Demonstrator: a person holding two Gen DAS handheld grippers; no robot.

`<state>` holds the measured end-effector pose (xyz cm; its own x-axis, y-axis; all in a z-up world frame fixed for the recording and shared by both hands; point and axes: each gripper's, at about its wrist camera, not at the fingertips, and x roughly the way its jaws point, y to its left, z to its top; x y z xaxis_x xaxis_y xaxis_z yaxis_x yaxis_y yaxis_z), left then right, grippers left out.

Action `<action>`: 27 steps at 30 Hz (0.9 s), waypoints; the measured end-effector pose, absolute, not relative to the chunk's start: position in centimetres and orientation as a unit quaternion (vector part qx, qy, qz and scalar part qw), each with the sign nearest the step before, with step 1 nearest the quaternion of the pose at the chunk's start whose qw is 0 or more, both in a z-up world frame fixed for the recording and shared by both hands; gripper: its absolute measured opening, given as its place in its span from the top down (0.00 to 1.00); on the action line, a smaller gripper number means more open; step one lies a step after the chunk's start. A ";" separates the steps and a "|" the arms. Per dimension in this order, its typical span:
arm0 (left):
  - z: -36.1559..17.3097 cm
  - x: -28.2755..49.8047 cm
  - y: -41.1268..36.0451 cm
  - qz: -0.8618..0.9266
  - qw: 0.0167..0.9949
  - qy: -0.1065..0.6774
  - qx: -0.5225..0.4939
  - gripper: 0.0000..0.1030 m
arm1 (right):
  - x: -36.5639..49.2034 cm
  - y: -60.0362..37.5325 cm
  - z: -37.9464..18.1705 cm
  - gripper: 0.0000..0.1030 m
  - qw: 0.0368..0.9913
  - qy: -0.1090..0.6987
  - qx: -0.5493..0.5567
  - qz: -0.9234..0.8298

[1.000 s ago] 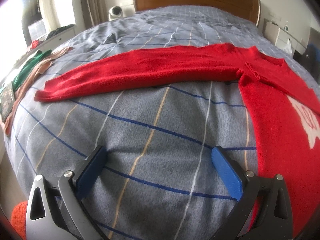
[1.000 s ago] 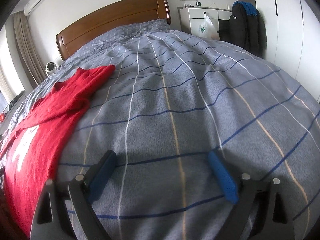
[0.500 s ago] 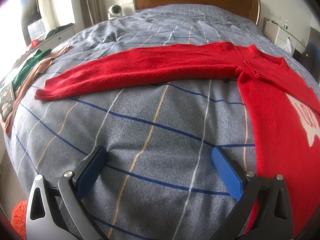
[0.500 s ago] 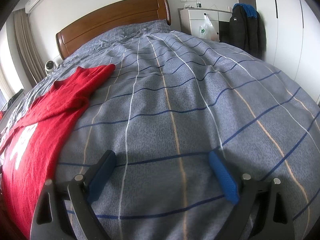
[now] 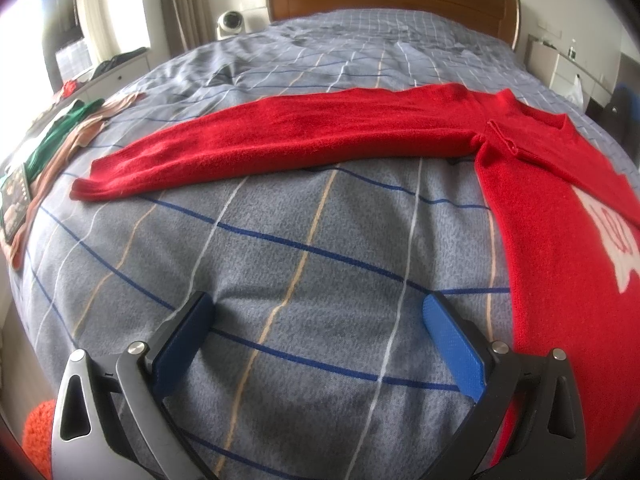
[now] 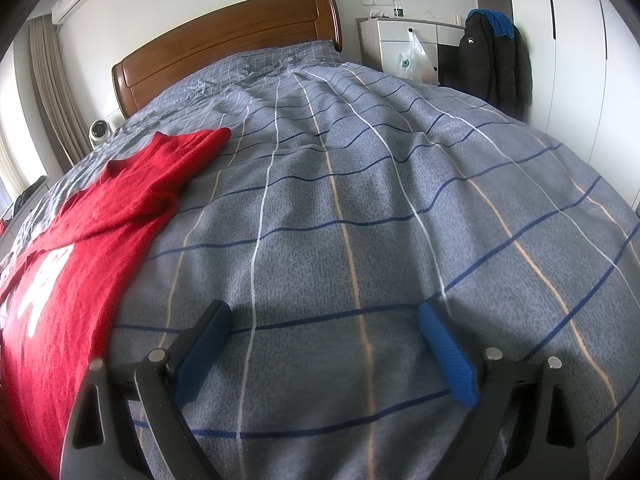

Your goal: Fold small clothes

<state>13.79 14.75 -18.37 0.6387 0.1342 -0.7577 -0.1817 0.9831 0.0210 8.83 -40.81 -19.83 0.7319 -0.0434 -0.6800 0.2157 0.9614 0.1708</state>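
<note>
Left wrist view: left gripper (image 5: 316,312) spread wide, empty above the bedspread (image 5: 304,248), as before; right gripper (image 6: 324,324) likewise; red sweater (image 5: 552,216) seemingly untouched.

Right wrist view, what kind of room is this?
Most likely a home bedroom: a bed with a wooden headboard and a grey checked cover, tall white wardrobe doors, and a dark jacket hanging beside them.
</note>
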 end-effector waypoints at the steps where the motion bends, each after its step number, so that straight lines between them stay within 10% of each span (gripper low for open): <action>1: -18.4 13.8 14.7 0.087 0.905 0.416 -0.028 0.00 | 8.8 -40.8 -19.8 0.09 0.923 0.359 0.120 -0.070; 27: -11.3 15.9 26.4 0.028 0.886 0.437 -0.154 0.01 | 8.9 -40.7 -19.9 0.06 0.924 0.359 0.116 -0.068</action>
